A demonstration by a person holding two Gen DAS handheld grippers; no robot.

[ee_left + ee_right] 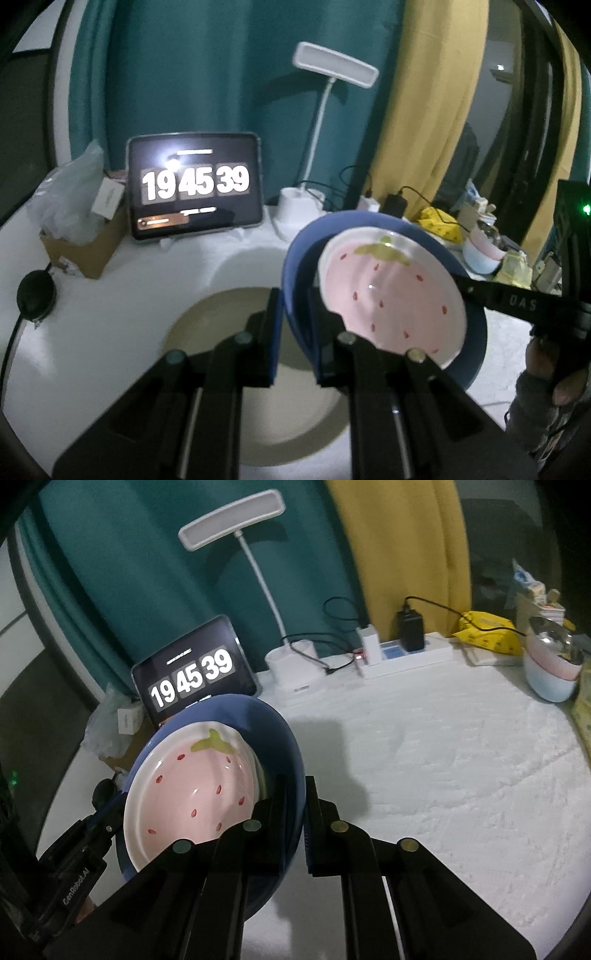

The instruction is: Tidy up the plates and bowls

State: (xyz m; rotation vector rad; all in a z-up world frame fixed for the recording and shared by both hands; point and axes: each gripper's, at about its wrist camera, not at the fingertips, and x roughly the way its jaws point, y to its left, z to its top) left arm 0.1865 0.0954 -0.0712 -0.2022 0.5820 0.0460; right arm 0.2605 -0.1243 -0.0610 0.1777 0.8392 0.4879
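Because the blue bowl [295, 280] carries the strawberry plate [391, 295] inside, the left gripper [295, 354] and right gripper [295, 834] each clamp opposite rims, keeping it steady above the tabletop [443, 757] and beige plate [221, 332].

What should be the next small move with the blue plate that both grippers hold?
Probably carry the blue plate, with the strawberry bowl in it, over the beige plate and lower it. Left gripper and right gripper clamp opposite rims, holding it in the air.
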